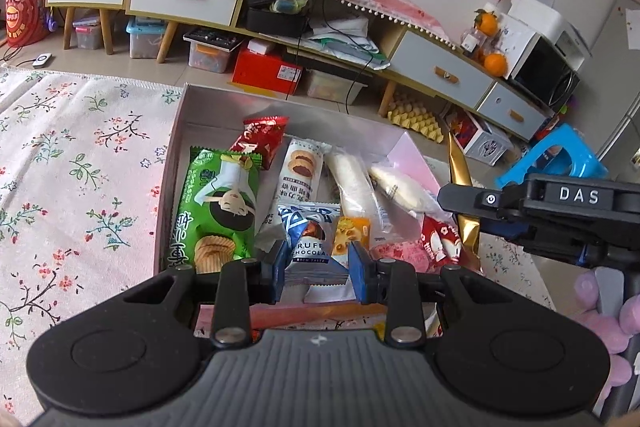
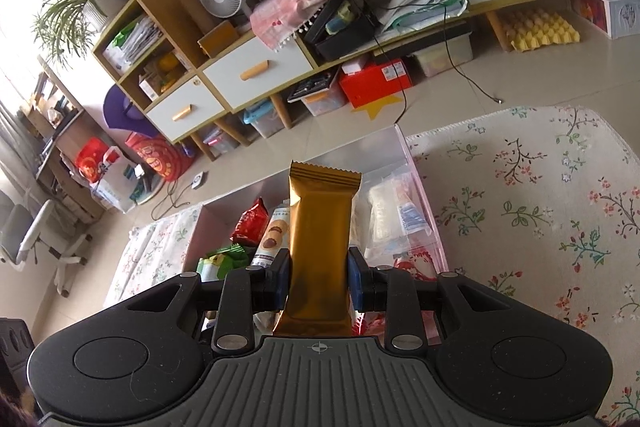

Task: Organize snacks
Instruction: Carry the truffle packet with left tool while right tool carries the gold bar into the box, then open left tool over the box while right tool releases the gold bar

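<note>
Floral rug [image 1: 72,167], both grippers angled downward

The gold wrapper [image 2: 322,239] is glossy foil with crimped, serrated ends. The green packet [image 1: 218,211], at 9 o'clock in the box [image 1: 182,115], is shiny printed plastic film. The box walls are smooth, matt card. The tablecloth [image 1: 72,187] is matt woven cloth. Gripper bodies are matt black plastic with metal rivets.
</note>
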